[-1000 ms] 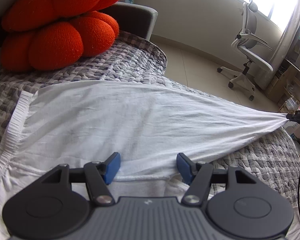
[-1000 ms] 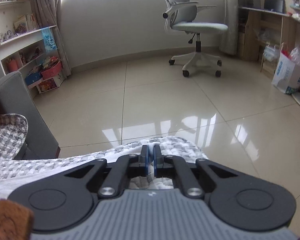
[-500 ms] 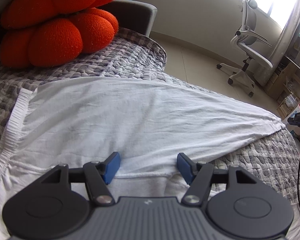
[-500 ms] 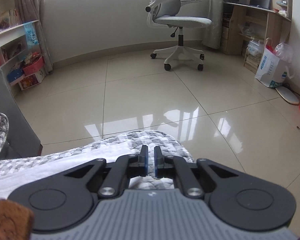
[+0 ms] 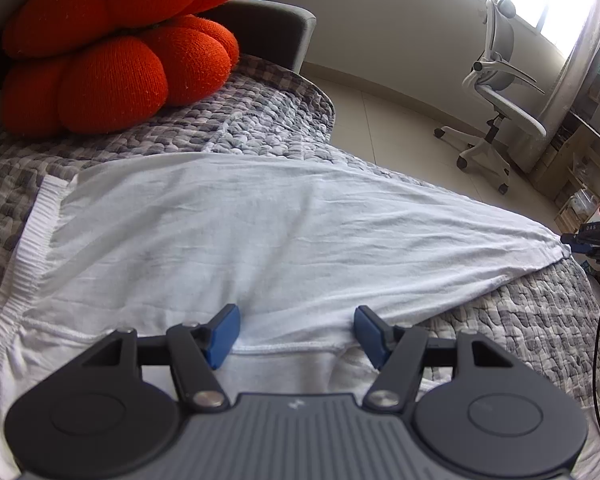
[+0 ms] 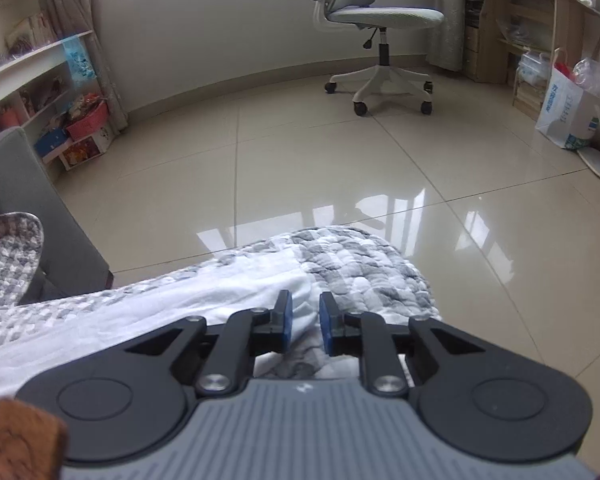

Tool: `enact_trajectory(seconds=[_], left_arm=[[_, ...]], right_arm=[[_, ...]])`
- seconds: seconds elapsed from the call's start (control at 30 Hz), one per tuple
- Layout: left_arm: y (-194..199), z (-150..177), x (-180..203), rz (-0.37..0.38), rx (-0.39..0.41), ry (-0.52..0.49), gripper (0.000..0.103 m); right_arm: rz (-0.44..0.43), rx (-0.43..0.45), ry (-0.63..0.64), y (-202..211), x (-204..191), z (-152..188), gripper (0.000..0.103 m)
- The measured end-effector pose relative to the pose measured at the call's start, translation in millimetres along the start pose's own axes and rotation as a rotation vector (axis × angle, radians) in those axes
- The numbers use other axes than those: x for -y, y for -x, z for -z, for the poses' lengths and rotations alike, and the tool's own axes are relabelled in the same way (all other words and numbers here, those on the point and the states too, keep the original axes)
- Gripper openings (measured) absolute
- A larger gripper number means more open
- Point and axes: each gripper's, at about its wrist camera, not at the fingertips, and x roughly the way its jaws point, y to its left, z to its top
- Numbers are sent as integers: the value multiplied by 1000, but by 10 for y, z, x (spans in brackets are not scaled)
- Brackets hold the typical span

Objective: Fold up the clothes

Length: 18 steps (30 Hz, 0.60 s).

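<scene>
A white garment (image 5: 260, 236) lies spread on a grey patterned quilt (image 5: 252, 120), with a ribbed hem at its left edge and a stitched fold line near me. My left gripper (image 5: 296, 332) is open just above that fold line, holding nothing. My right gripper (image 6: 303, 322) is open, its blue pads either side of the garment's tip (image 6: 260, 292) without gripping it. In the left wrist view the right gripper (image 5: 592, 240) sits just off the garment's far right tip.
A big orange knot cushion (image 5: 112, 48) rests on the quilt at the back left, against a grey sofa arm (image 5: 272, 36). A white office chair (image 6: 376, 36) stands on the tiled floor (image 6: 340, 160). A paper bag (image 6: 568, 116) and shelves line the walls.
My right gripper has opened and let go of the garment's tip. The stretched cloth has gone slack and settled on the quilt. My left gripper stays open in place.
</scene>
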Motion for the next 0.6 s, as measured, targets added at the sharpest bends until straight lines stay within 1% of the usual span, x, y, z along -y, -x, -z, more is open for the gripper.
enact_trajectory(seconds=[0.03, 0.1, 0.17, 0.27, 0.4, 0.47, 0.53, 0.6], left_arm=[[0, 0, 0, 0, 0, 0, 65], [0, 2, -7, 1, 1, 0, 65], [-1, 1, -19, 4, 1, 4, 65], [-2, -5, -35, 5, 2, 11, 65], [-2, -5, -30, 2, 2, 10, 65], [-4, -4, -25, 0, 2, 7, 65], [1, -2, -34, 1, 3, 7, 65], [6, 1, -42, 2, 3, 7, 65]], right_arm=[[-16, -5, -9, -8, -9, -5, 28], [-21, -19, 9, -38, -58, -1, 28], [-13, -14, 31, -34, -93, 16, 28], [-96, 32, -25, 58, -15, 13, 29], [-155, 44, -58, 114, 32, -37, 30], [-157, 33, -65, 113, 32, -47, 33], [-149, 15, -69, 102, 24, -53, 33], [-105, 41, -131, 127, 132, -54, 33]])
